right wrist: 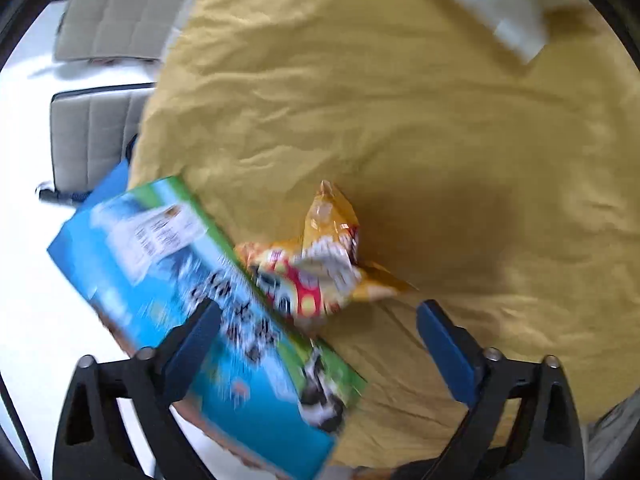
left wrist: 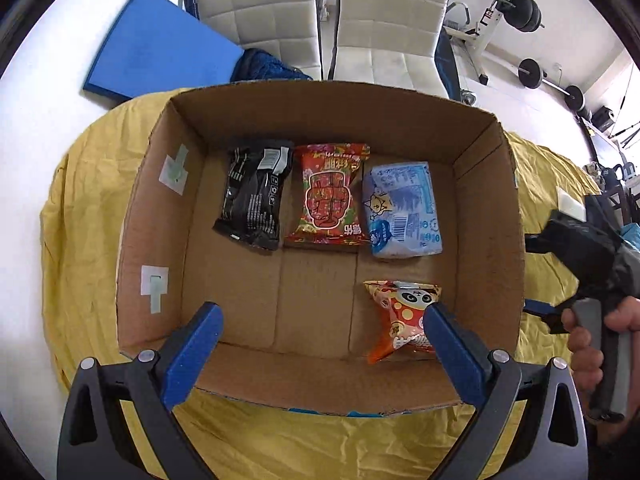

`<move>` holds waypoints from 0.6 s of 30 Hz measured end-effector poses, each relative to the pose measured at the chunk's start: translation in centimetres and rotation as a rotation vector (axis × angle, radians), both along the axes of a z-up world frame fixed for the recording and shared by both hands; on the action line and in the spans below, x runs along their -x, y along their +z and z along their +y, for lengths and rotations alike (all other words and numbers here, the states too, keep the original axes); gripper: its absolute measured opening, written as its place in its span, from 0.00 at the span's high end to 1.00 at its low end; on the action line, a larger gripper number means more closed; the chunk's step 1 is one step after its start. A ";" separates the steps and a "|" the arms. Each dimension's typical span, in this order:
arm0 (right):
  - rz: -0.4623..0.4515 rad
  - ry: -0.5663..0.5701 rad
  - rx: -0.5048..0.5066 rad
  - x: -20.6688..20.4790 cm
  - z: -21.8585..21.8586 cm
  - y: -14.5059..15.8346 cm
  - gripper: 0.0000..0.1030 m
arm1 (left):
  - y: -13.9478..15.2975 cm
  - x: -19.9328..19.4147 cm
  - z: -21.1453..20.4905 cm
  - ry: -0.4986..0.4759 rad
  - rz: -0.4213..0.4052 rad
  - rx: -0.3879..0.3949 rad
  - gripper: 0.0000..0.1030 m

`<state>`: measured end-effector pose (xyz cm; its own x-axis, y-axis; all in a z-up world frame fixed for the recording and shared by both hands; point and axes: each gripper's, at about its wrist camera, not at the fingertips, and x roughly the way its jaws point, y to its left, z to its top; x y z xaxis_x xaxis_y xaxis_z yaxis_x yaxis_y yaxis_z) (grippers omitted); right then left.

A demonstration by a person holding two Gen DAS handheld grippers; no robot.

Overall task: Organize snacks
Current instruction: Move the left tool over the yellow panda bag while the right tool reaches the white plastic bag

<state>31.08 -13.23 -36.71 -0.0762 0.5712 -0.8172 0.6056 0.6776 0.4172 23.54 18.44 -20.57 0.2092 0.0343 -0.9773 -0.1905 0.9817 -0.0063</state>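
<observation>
A cardboard box (left wrist: pixel 152 216) sits on a yellow cloth (left wrist: pixel 80 216). On its floor lie a black packet (left wrist: pixel 254 196), a red packet (left wrist: pixel 330 194) and a pale blue packet (left wrist: pixel 402 210) in a row, with an orange panda packet (left wrist: pixel 400 316) nearer me. My left gripper (left wrist: pixel 322 344) hovers open above the box's near side, holding nothing. In the right wrist view, a yellow-orange snack bag (right wrist: pixel 320 260) lies on the cloth beside the box's blue-green printed outer wall (right wrist: pixel 160 264). My right gripper (right wrist: pixel 318 336) is open just short of that bag.
Two white chairs (left wrist: pixel 320 20) stand behind the table, with a blue mat (left wrist: pixel 156 48) and gym weights (left wrist: pixel 548 80) on the floor. A hand holds the right gripper's handle (left wrist: pixel 596 328) to the right of the box. A white object (right wrist: pixel 500 8) lies far on the cloth.
</observation>
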 end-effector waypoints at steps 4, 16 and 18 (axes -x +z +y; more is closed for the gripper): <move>0.062 -0.009 -0.066 0.4 1.4 -2.9 0.59 | -0.3 -0.3 0.0 0.007 0.017 0.009 0.00; -0.058 0.343 0.119 3.6 -3.9 0.9 0.66 | 3.9 -2.6 -8.8 -0.184 -0.075 -0.030 0.00; -0.087 0.389 0.187 4.3 -5.5 2.1 0.53 | 4.3 -3.3 -12.6 -0.272 -0.083 -0.056 0.00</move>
<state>26.79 -18.75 -34.60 -0.1829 0.3550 -0.9168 0.2585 0.9171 0.3035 26.88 5.84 -16.22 0.2974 0.0196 -0.9545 0.0783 0.9959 0.0449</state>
